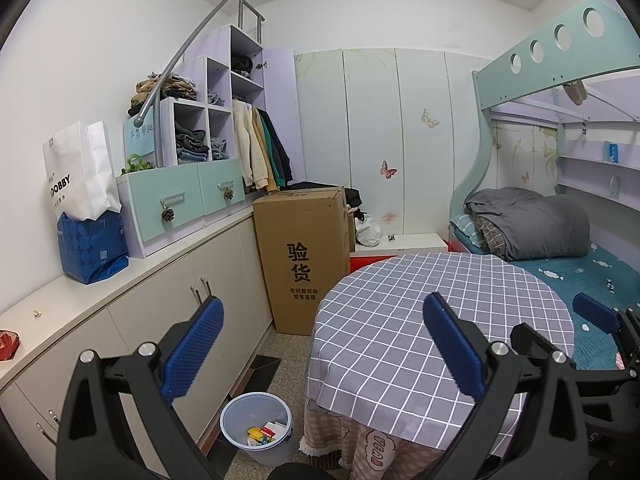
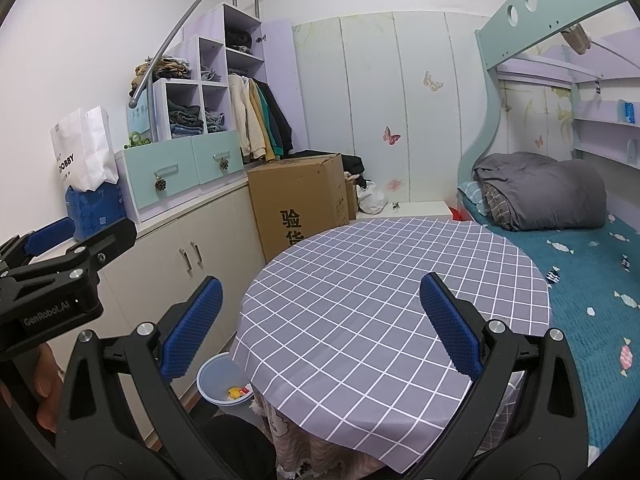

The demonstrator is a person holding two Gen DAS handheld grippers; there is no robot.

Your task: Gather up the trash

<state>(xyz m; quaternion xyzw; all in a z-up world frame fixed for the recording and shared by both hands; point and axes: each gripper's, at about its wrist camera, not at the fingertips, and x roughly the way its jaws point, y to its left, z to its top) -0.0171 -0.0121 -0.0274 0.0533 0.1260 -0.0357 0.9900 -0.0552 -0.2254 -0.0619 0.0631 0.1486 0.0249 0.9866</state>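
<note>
A pale blue trash bin (image 1: 256, 428) stands on the floor left of the round table (image 1: 440, 312), holding yellow, red and white scraps (image 1: 264, 434). It also shows in the right wrist view (image 2: 220, 384), partly under the table's edge. The table with its grey checked cloth (image 2: 380, 300) is bare. My left gripper (image 1: 320, 352) is open and empty, held above the bin and the table's left edge. My right gripper (image 2: 320, 324) is open and empty above the table. The left gripper shows at the left of the right wrist view (image 2: 48, 248).
A low cabinet run (image 1: 160, 280) lines the left wall, carrying bags (image 1: 86, 208) and a drawer unit. A red item (image 1: 8, 344) lies on the counter at far left. A tall cardboard box (image 1: 304, 256) stands behind the table. A bunk bed (image 1: 560, 240) is on the right.
</note>
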